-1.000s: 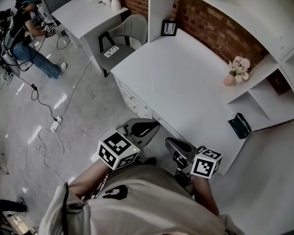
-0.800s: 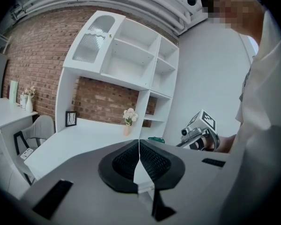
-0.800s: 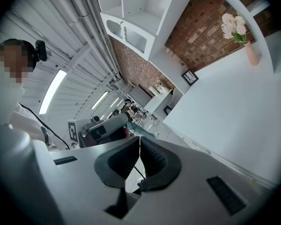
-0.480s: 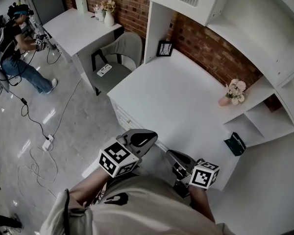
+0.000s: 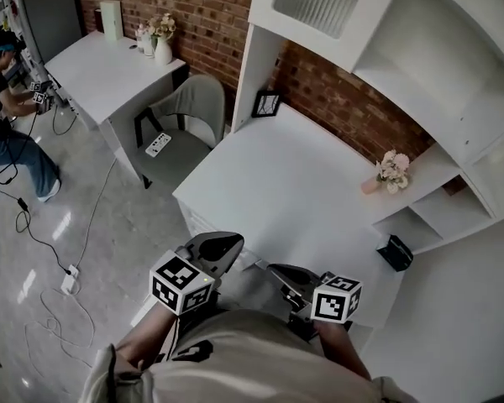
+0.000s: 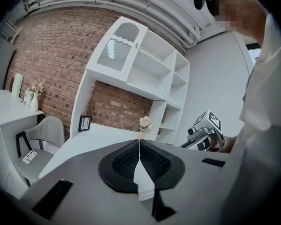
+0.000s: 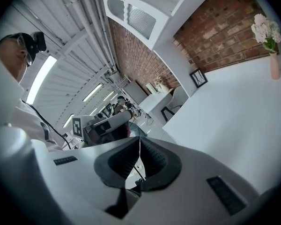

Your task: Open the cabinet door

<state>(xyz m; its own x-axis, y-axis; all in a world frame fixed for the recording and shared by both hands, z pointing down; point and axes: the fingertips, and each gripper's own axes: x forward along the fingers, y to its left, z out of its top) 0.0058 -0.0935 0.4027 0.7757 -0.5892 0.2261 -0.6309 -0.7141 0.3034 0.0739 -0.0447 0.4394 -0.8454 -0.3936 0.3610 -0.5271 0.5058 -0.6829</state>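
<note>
Both jaws clenched, nothing in either. Left gripper (image 6: 139, 141): pads meet tip to tip, empty. Right gripper (image 7: 140, 138): same, shut and empty. I hold both low in front of my torso, just off the near edge of the counter (image 5: 277, 183), pointing across it toward the brick wall (image 5: 344, 99). Cabinet door (image 5: 317, 0): the ribbed-glass one, high at the left end of the white shelf unit (image 5: 454, 99), above the counter. It's closed, well apart from both jaws. On the counter: picture frame (image 5: 265, 104) below the cabinet, flower vase (image 5: 390, 173) near the lower shelves. Chair (image 5: 183, 116) left of the counter. Another person (image 5: 4, 133) at far left.
</note>
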